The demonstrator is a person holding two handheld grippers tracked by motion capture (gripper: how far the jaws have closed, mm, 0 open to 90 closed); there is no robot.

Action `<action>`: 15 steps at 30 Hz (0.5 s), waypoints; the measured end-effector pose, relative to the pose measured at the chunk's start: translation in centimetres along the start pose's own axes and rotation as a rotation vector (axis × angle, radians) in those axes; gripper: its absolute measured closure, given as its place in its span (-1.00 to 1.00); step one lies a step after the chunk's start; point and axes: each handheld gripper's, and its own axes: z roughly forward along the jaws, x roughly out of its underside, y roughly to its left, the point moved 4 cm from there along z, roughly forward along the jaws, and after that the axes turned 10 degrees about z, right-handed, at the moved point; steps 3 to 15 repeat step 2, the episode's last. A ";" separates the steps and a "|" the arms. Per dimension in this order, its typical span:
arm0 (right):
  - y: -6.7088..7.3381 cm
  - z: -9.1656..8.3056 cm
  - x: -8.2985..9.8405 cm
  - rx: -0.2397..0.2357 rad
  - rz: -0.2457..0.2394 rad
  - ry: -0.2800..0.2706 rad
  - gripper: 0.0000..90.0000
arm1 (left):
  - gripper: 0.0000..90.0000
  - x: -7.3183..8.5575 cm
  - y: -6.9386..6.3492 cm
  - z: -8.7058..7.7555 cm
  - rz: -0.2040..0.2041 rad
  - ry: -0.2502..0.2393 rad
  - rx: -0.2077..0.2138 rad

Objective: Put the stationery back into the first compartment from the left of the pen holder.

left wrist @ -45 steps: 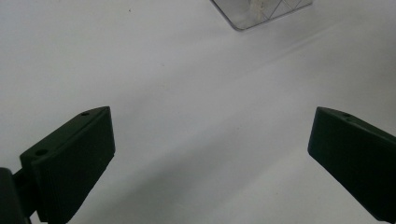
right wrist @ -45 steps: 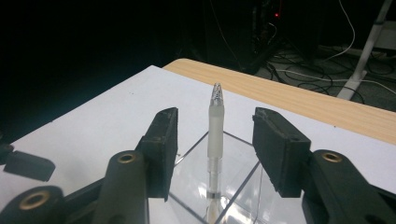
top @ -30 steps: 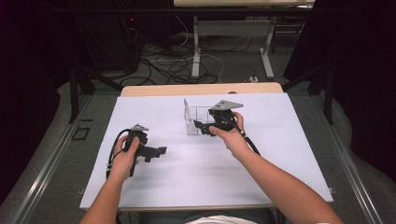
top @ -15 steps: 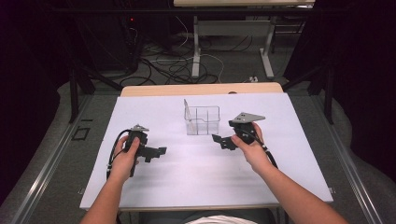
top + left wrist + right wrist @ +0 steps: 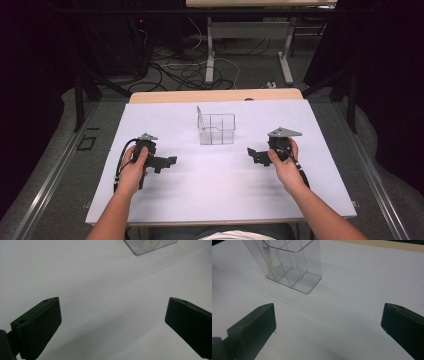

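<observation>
Clear box (image 5: pixel 289 267) (divided) beyond spread right tool (image 5: pixel 328 327).

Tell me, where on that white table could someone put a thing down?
Almost anywhere. The white table is bare between the left gripper and right gripper, along its near edge, and at both far corners beside the clear divided box. The spots under the hands and box are taken.

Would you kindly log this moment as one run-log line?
left gripper: open, empty | right gripper: open, empty | clear divided box: upright, between the grippers, untouched | white table
</observation>
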 end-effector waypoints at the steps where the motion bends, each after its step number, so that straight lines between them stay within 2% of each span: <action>1: -0.2 0.0 0.1 0.012 0.002 0.003 -1.00 | -0.99 0.0 0.1 0.0 -0.001 0.000 -0.001; 2: -0.5 0.0 0.2 0.023 -0.002 0.008 -1.00 | -0.99 0.0 0.2 0.1 -0.005 -0.001 -0.004; 15: -0.5 0.0 0.2 0.023 -0.002 0.008 -1.00 | -0.99 0.0 0.2 0.1 -0.005 -0.001 -0.004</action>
